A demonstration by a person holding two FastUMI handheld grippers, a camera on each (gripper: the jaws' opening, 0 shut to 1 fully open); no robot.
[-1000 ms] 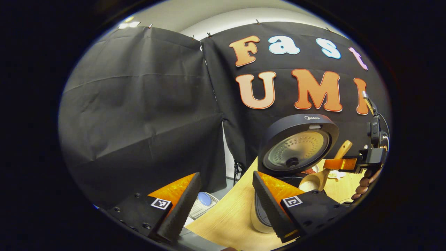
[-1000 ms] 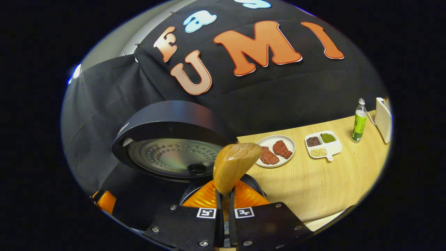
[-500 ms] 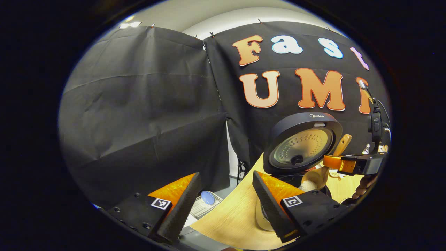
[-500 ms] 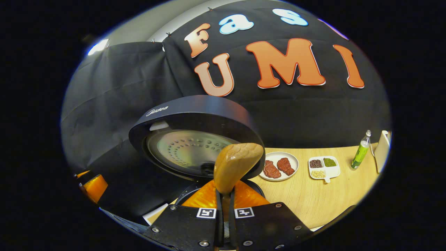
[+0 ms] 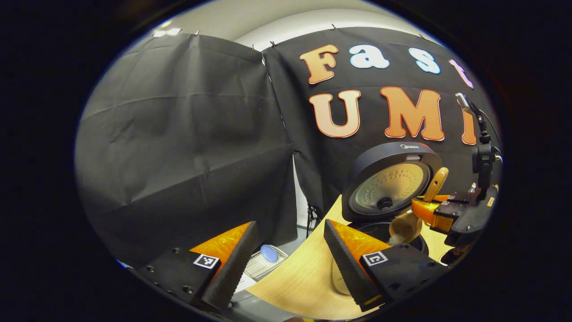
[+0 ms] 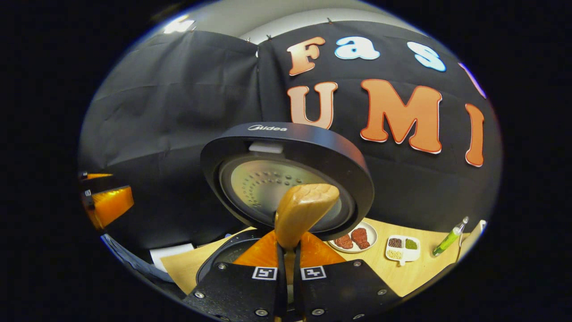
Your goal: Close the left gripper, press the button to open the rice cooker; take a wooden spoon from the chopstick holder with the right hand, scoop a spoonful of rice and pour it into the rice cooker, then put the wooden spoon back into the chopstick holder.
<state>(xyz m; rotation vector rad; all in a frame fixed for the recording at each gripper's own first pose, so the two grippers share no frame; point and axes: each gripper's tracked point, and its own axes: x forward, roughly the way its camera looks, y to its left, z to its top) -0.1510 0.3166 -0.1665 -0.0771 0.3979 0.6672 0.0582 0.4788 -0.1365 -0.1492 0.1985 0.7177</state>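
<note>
The dark rice cooker stands with its lid raised; the lid also rises in the right gripper view, above the pot rim. My right gripper is shut on the wooden spoon, whose handle end sticks up between the fingers. In the left gripper view, that right gripper holds the spoon with its bowl tipped down over the pot opening; something whitish shows under the bowl. My left gripper is open and holds nothing, left of the cooker. It shows far left as left gripper.
On the wooden table behind the cooker are a plate of meat, a divided dish of beans and a green bottle. A white rack with a blue thing lies below the table's left edge.
The right gripper has turned and risen slightly, tipping the spoon bowl downward over the pot. In its view the lid has swung to the centre. The left gripper has barely moved.
</note>
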